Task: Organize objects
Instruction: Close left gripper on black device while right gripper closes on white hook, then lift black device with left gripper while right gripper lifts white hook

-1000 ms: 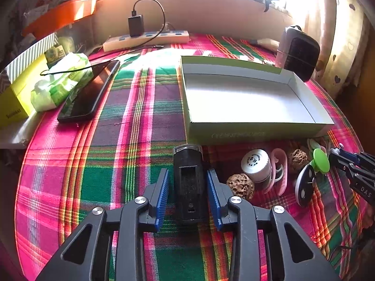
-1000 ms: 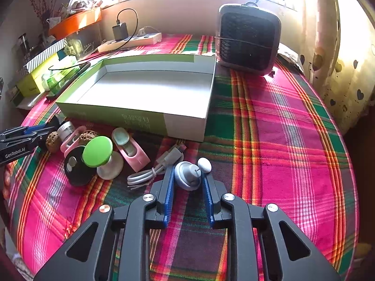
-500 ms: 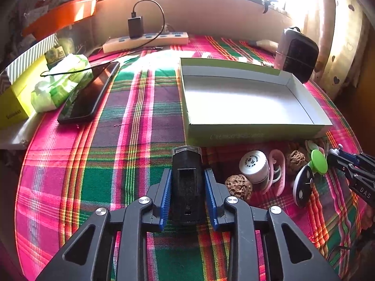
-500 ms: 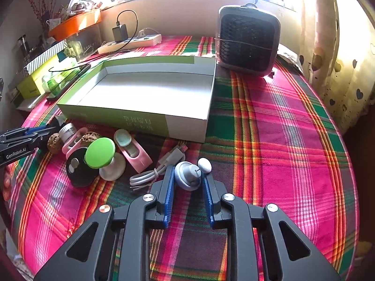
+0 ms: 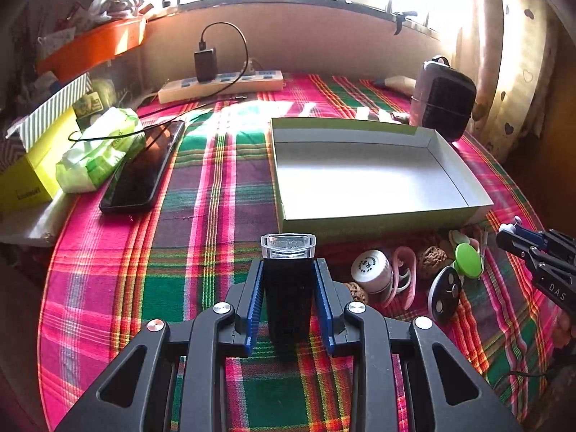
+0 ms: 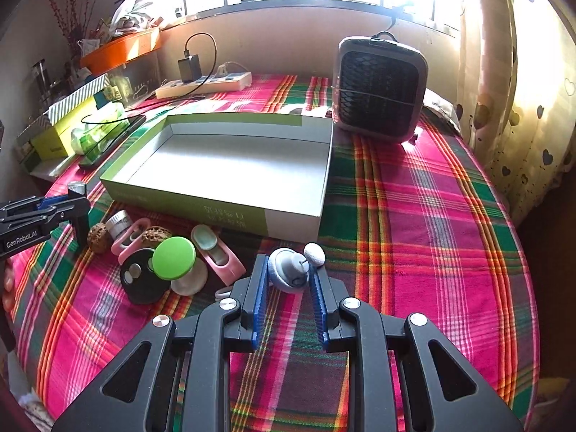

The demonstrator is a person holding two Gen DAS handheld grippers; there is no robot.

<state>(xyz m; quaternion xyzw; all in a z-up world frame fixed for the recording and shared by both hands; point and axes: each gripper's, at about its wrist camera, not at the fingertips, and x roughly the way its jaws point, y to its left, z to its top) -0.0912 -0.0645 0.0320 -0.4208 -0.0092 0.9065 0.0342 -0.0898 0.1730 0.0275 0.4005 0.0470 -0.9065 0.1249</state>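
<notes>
Black block (image 5: 288,288) clamped between left gripper (image 5: 288,288) pads, apparently lifted off the cloth. Right gripper (image 6: 289,280) pinches grey knob (image 6: 288,270). Step: carry. Next: forward over empty box (image 5: 378,219) ahead, release inside.

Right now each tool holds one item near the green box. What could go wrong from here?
1. The left tool holds the tall black lighter between its pads; it may tilt or slip on the way to the box.
2. The right tool pinches a round grey-white earphone piece; it could squirt out.
</notes>
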